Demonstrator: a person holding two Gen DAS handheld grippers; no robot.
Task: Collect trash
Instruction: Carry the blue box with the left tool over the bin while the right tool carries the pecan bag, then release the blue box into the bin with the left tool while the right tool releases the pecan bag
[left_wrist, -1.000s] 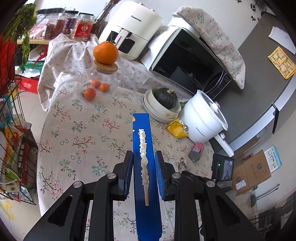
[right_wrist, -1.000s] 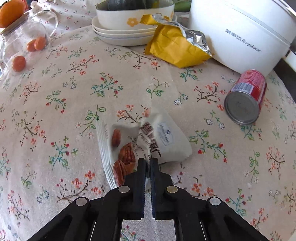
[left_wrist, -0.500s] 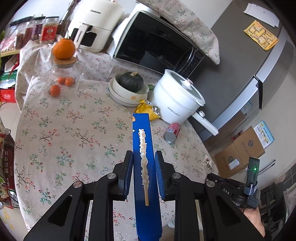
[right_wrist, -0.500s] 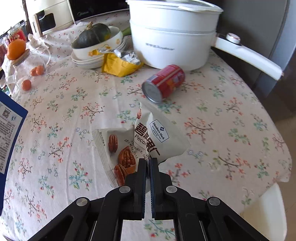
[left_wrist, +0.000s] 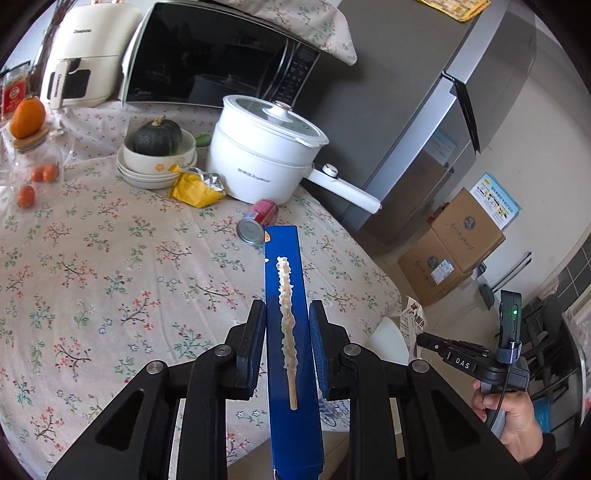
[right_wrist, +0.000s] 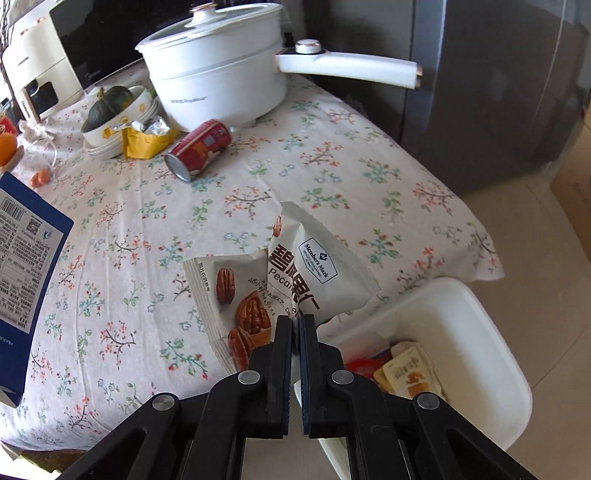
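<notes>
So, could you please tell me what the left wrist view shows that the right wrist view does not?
Only the left wrist view shows the left gripper clamping the narrow edge of the flat blue cardboard box, plus brown cartons on the floor. Only the right wrist view shows the white plastic bin beside the table and the right gripper pinching the white pecan snack packet. Both share the red drink can, yellow foil wrapper and white electric pot.

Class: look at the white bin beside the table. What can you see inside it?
Inside the white bin: a cream packet and a red wrapper. The right gripper and its pecan packet hide the rest.
</notes>
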